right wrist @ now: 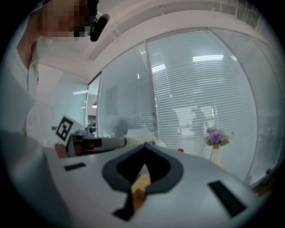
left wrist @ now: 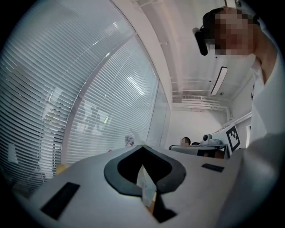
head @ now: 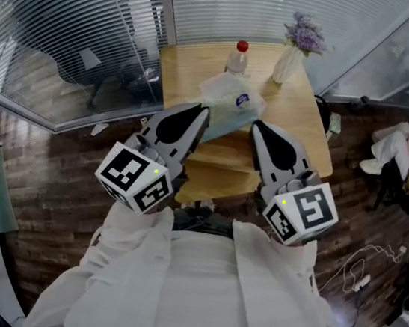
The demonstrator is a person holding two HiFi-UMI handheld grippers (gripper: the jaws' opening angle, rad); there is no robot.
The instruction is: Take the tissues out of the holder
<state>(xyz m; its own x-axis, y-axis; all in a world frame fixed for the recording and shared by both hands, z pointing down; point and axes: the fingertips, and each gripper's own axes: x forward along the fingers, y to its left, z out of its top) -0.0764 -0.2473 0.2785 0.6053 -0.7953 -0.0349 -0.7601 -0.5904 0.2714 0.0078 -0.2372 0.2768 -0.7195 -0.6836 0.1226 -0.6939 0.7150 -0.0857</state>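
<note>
A pack of white tissues (head: 228, 93) with a blue label lies in a pale holder (head: 225, 121) on the small wooden table (head: 300, 127). My left gripper (head: 203, 110) and right gripper (head: 256, 126) hover side by side over the table's near half, tips pointing at the holder without touching it. Each pair of jaws is closed to a point with nothing between. In the right gripper view the tissues (right wrist: 139, 133) rise just beyond my right gripper (right wrist: 144, 145), and the left gripper's body (right wrist: 95, 143) lies to the left. The left gripper (left wrist: 142, 146) faces the window blinds.
A bottle with a red cap (head: 238, 56) and a white vase of purple flowers (head: 294, 49) stand at the table's far end. Glass walls with blinds close in behind. A chair (head: 89, 67) sits behind the left glass. A person's legs (head: 393, 151) and a cable (head: 359, 271) are on the floor at right.
</note>
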